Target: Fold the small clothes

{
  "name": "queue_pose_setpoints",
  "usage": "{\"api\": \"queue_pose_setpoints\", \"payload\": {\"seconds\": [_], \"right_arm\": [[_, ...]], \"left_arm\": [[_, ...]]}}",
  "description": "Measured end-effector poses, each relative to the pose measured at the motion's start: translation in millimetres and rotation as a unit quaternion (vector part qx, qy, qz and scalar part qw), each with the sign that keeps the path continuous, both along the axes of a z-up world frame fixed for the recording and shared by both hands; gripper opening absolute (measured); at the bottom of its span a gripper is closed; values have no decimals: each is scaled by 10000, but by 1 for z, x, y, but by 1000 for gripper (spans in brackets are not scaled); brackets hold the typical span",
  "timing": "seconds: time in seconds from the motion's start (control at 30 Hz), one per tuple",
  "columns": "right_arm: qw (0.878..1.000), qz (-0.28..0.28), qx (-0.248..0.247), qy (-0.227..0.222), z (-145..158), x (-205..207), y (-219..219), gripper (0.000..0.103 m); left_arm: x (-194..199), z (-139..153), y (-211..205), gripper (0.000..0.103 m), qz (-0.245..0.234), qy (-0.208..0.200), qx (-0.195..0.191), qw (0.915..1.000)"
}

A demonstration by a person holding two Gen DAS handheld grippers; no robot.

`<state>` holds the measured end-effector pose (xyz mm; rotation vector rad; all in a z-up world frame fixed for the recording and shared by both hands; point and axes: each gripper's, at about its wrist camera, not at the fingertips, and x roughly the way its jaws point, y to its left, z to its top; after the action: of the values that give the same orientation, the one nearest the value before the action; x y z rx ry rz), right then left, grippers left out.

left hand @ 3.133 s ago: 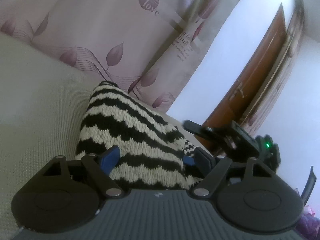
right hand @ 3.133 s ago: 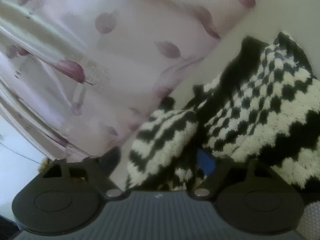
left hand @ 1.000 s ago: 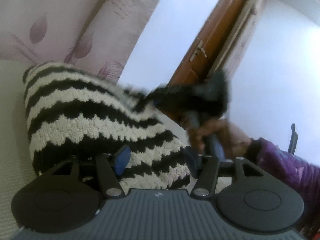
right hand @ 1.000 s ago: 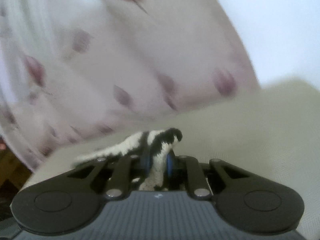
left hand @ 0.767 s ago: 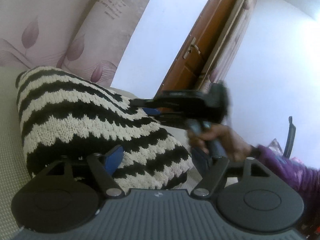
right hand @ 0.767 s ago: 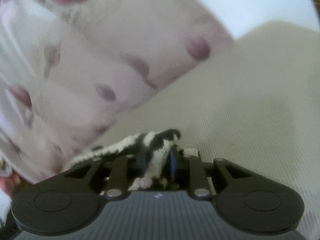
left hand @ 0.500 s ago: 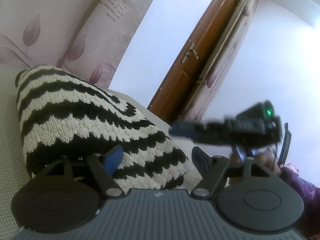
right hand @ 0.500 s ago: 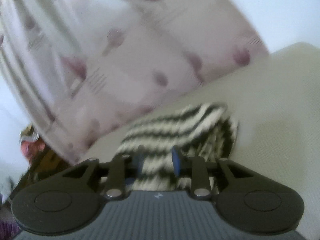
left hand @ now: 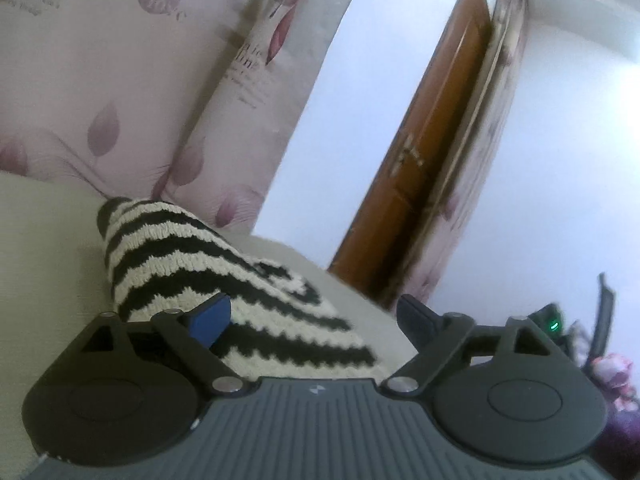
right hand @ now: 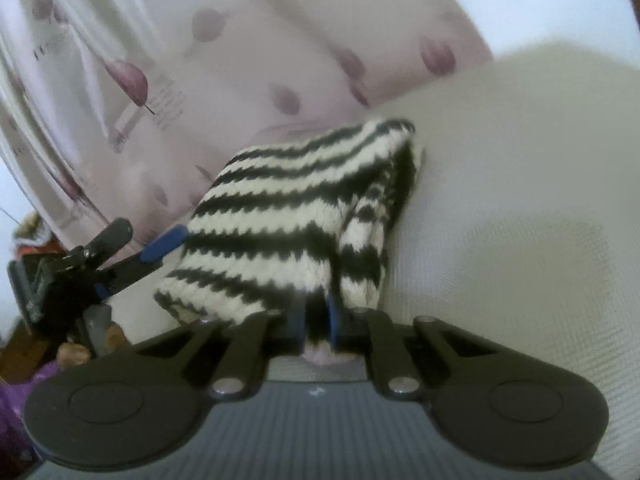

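Note:
A black-and-cream striped knit garment (left hand: 224, 276) lies folded in a thick bundle on a cream textured surface (left hand: 48, 240). My left gripper (left hand: 316, 312) is open just above its near edge, holding nothing. In the right wrist view the same garment (right hand: 288, 216) lies in front of my right gripper (right hand: 316, 324), whose fingers stand close together around the garment's near edge. The left gripper (right hand: 132, 248) also shows there, open at the garment's left side.
A pink curtain with leaf prints (left hand: 120, 100) hangs behind the surface. A brown wooden door (left hand: 420, 160) and a white wall stand to the right. The cream surface (right hand: 520, 220) stretches on to the right of the garment.
The right gripper laid the garment's folded part down and moved back toward the near edge. The left gripper drew back slightly and stayed open. The garment now lies flatter.

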<state>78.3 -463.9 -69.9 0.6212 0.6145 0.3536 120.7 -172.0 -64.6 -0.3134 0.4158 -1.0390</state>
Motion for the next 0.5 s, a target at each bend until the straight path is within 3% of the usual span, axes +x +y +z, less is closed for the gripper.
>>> {"api": "queue_pose_setpoints", "payload": {"seconds": [0.13,0.33,0.4,0.5], "right_arm": [[9999,-149,-7,-43,0,13,2,11],[9995,-302,28,-48,4,11,1,17],[9986,-483,-158,-154,22,7,-1,17],[9940,-587,-643,-668,66,9,3,20]], "left_arm": [[3,-14,-2,57,229,25,295,9993],[4,-13,-10,56,146,25,560,9983],[5,-13,-11,56,140,-9,608,9980],[7,-14,-9,58,136,42,551,9984]]}}
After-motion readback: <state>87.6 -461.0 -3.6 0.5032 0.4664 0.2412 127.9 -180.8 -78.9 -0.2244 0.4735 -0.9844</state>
